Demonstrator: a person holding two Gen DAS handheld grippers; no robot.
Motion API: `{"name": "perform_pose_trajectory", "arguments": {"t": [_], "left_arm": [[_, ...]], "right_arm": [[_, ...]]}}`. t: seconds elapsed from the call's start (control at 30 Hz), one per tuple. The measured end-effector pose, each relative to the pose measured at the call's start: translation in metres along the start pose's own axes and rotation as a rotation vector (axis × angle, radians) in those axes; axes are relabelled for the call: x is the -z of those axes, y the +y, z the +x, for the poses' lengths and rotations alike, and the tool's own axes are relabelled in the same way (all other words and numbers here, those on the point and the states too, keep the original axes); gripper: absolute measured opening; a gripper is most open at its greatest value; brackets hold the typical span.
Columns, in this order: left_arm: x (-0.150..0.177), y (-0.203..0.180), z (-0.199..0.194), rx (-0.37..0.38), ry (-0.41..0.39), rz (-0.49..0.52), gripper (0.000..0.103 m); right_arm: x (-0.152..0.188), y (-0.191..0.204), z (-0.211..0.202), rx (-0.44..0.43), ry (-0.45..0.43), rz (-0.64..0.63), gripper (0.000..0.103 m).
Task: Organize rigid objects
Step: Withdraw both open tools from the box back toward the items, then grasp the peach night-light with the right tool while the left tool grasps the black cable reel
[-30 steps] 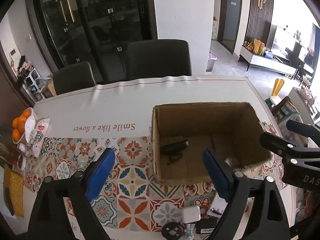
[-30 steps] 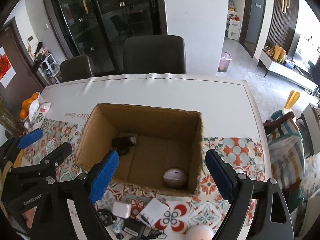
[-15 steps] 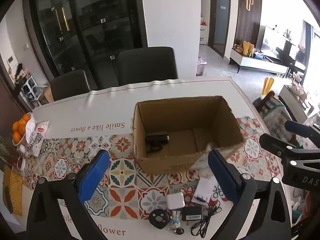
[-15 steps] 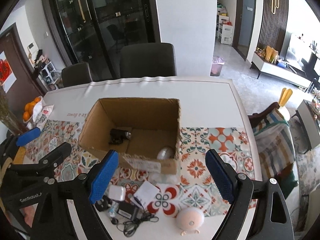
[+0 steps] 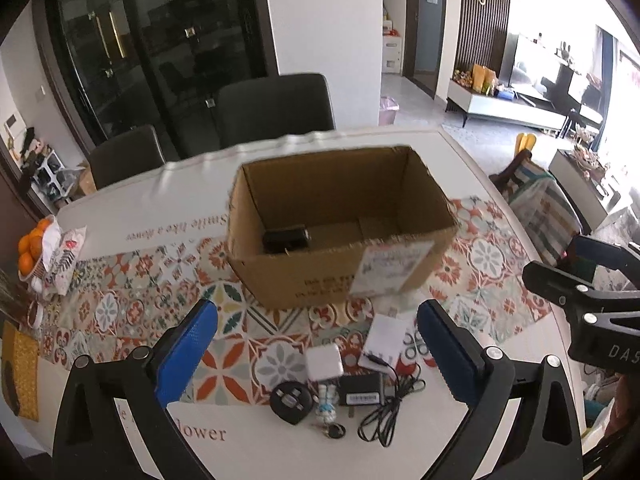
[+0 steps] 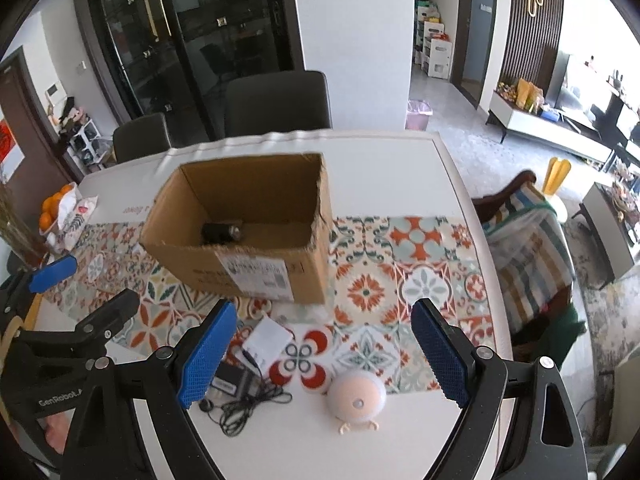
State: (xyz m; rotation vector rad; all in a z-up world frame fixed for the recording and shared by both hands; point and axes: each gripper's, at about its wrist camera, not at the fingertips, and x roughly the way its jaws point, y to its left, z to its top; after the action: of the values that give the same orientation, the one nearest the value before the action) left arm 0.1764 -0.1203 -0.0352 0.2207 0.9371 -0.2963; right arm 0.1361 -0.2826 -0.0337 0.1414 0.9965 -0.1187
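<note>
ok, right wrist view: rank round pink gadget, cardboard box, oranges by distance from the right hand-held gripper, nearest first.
From the right hand-held gripper:
1. Round pink gadget, just below centre between its fingers, at the near table edge.
2. Cardboard box, mid-table, ahead and left.
3. Oranges, far left edge of the table.

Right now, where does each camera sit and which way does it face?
Left wrist: on the left gripper, angled down at small gadgets before the cardboard box; its open blue fingers and the right gripper show.
Right wrist: on the right gripper, angled down at the pink round gadget; its open fingers and the left gripper show.
Shared: box, black adapter, patterned tablecloth.
</note>
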Motion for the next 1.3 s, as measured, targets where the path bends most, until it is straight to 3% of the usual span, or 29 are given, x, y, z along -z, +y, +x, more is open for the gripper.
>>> {"name": "perform_pose_trajectory", "arguments": {"t": [0.4, 0.73, 1.3], "left_arm": [[0.038, -0.016, 0.035, 0.014, 0.146, 0.0, 0.102], [0.061, -0.038, 0.072, -0.035, 0.24, 0.047, 0.102], [0.086, -0.062, 0.13, -0.047, 0.376, 0.08, 0.102]], "right_arm": [[0.047, -0.015, 0.032, 0.009, 0.141, 0.007, 0.089], [0.079, -0.025, 0.076, 0.008, 0.281, 0.03, 0.089], [0.11, -0.04, 0.149, 0.012, 0.451, 0.054, 0.089]]}}
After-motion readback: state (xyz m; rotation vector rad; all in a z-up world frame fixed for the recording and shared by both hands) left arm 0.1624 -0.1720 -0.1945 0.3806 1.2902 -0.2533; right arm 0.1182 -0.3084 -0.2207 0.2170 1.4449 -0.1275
